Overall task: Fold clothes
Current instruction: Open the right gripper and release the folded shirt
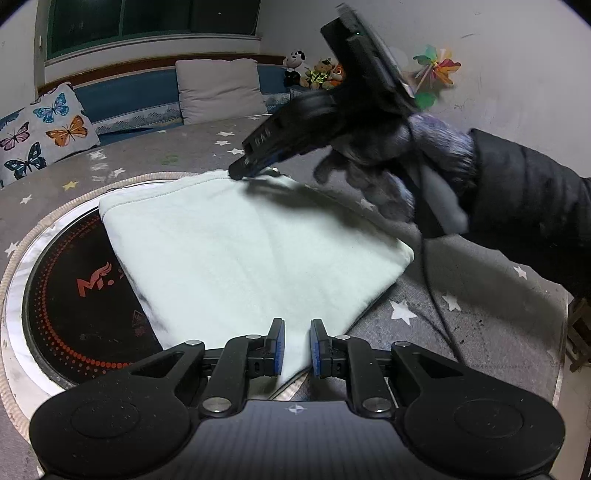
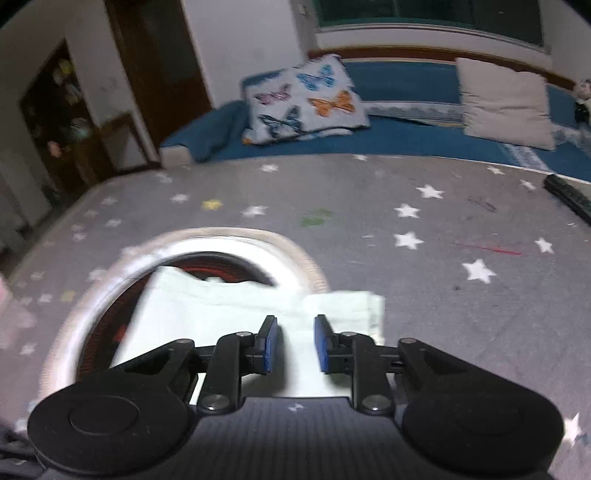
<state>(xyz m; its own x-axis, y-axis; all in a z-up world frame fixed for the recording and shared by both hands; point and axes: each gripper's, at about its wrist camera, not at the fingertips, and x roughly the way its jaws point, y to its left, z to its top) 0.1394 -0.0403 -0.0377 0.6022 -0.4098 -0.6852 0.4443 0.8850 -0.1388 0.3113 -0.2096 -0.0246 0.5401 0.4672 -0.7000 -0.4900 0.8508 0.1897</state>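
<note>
2 slightly parted, empty sets of fingers: left gripper (image 1: 297, 347), right gripper (image 2: 295, 341), over folded cloth (image 1: 240, 251).

A dark window (image 1: 147, 22) sits above a blue bench (image 2: 406, 136) with a butterfly cushion (image 2: 306, 99), a beige cushion (image 1: 219, 88), and white walls (image 1: 517, 74).

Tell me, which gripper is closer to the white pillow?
Right. The right gripper sits at the far corner of the cloth, toward the pillow; the left gripper hovers over its near edge.
</note>
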